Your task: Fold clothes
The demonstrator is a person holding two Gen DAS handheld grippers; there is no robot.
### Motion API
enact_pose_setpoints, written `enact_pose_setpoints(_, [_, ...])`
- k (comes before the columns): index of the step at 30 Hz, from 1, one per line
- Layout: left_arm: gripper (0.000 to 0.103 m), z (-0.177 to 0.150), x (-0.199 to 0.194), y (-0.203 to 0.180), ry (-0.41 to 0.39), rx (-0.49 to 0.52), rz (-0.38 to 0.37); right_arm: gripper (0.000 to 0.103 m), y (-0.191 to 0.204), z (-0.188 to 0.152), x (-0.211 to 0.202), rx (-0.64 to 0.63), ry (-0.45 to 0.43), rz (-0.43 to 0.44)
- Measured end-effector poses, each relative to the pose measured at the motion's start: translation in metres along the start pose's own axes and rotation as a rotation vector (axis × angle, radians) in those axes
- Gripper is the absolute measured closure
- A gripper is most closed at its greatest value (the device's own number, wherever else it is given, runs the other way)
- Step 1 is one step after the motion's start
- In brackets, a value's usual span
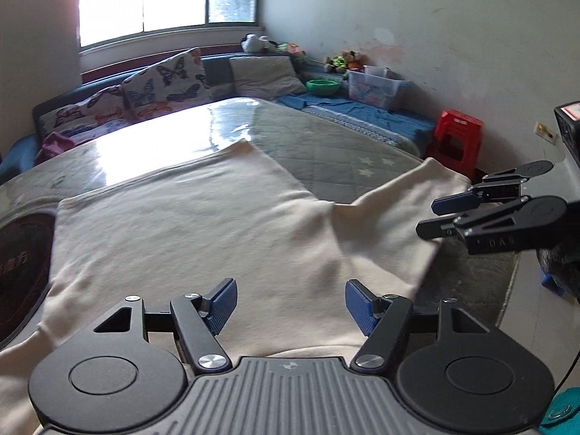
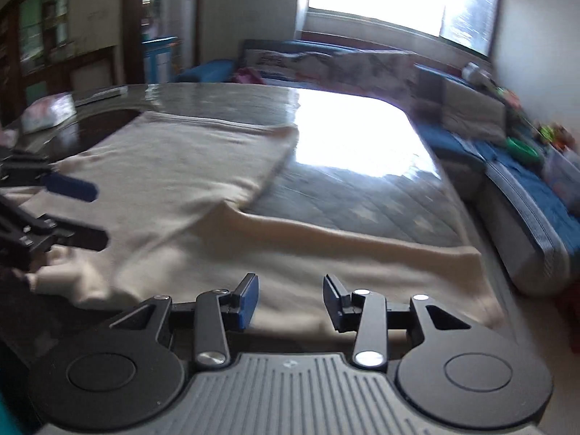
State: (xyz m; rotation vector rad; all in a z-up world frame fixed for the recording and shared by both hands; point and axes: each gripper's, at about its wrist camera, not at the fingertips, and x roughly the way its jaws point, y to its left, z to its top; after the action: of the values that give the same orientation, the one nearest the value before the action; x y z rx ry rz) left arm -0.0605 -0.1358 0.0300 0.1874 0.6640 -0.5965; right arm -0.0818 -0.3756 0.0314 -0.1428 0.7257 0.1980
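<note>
Cloth (image 1: 203, 224), cream and plain, lies spread over the near part of the bench (image 1: 326, 145), a round one under a glossy clear cover with a quilted grey pad beneath. One sleeve (image 1: 395, 199) runs out toward the bench's right edge; the body reaches toward the far left, and a near portion hangs over the near edge. No print or label shows on the cloth.

The left gripper (image 1: 291, 306) hovers over the near edge above the cloth, its blue-padded fingers (image 1: 223, 304) spread wide and holding nothing. The right gripper (image 2: 291, 302) sits over the sleeve end at the near right edge, fingers likewise apart and empty; in the left view it enters from the right (image 1: 440, 215), with embossed letters on its body too small to read beyond "DA".

At the bench's left edge a dark round inlay (image 1: 21, 275) carries reddish characters, too blurred to read. Beyond the far edge stands a sofa (image 1: 145, 90) with butterfly-print cushions, a clear tub (image 1: 377, 88), a green bowl (image 1: 322, 87) and a red stool (image 1: 456, 137).
</note>
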Motion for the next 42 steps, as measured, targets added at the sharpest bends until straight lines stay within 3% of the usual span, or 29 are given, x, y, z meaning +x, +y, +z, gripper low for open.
enact_pose_setpoints(10, [0.034, -0.003, 0.013, -0.023, 0.028, 0.064, -0.014, 0.065, -0.087, -0.025, -0.009, 0.241, -0.010, -0.222])
enact_pose_setpoints(17, [0.034, -0.001, 0.014, -0.024, 0.033, 0.074, -0.004, 0.074, -0.116, -0.031, -0.003, 0.358, -0.045, -0.251])
enact_pose_setpoints(21, [0.034, 0.004, 0.009, -0.021, 0.021, 0.068, 0.002, 0.095, -0.115, -0.030, -0.002, 0.347, -0.056, -0.256])
enact_pose_setpoints(35, [0.034, 0.000, 0.017, -0.019, 0.028, 0.072, -0.005, 0.096, -0.110, 0.006, -0.019, 0.280, -0.133, -0.250])
enact_pose_setpoints(42, [0.034, 0.003, -0.004, 0.005, -0.029, 0.015, 0.023, 0.096, -0.086, 0.052, -0.054, 0.200, -0.221, -0.185])
